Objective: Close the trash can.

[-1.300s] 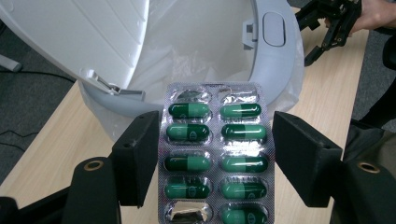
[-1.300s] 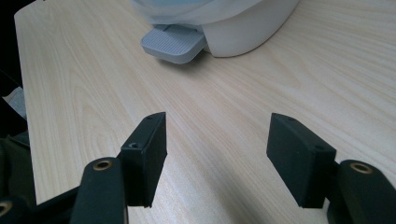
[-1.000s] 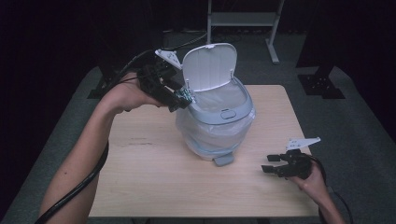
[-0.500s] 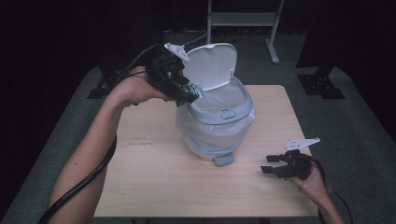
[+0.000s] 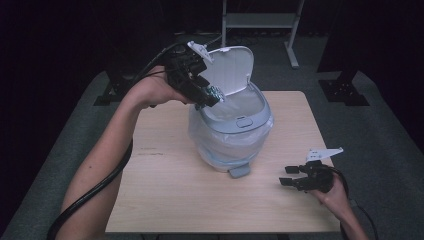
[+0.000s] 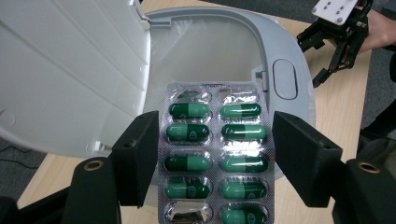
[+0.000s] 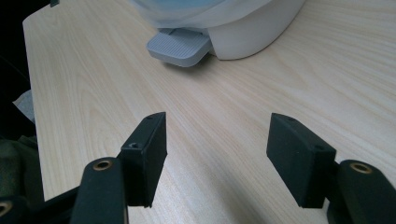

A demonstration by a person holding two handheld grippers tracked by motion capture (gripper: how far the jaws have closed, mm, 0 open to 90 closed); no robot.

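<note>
A foil blister pack [image 6: 217, 154] of green capsules sits between the jaws of my left gripper [image 6: 215, 158]. The jaws stand wide apart, each pad against a long edge of the pack, so the gripper is shut on it across its width. In the high view the left gripper [image 5: 207, 95] hovers with the pack [image 5: 214, 93] at the left rim of a white pedal bin [image 5: 235, 125]. The bin's lid [image 5: 230, 67] stands up and a clear liner hangs inside. My right gripper [image 5: 287, 176] rests low at the table's right front, open and holding nothing.
The bin's grey pedal [image 7: 180, 45] points toward the front of the wooden table [image 5: 165, 190]. Bare wood lies under the right gripper [image 7: 217, 154]. A metal stand [image 5: 260, 20] rises behind the table, with dark floor all around.
My left gripper has carried the blister pack to the right, from beside the bin to its open mouth. The right gripper has stayed put.
</note>
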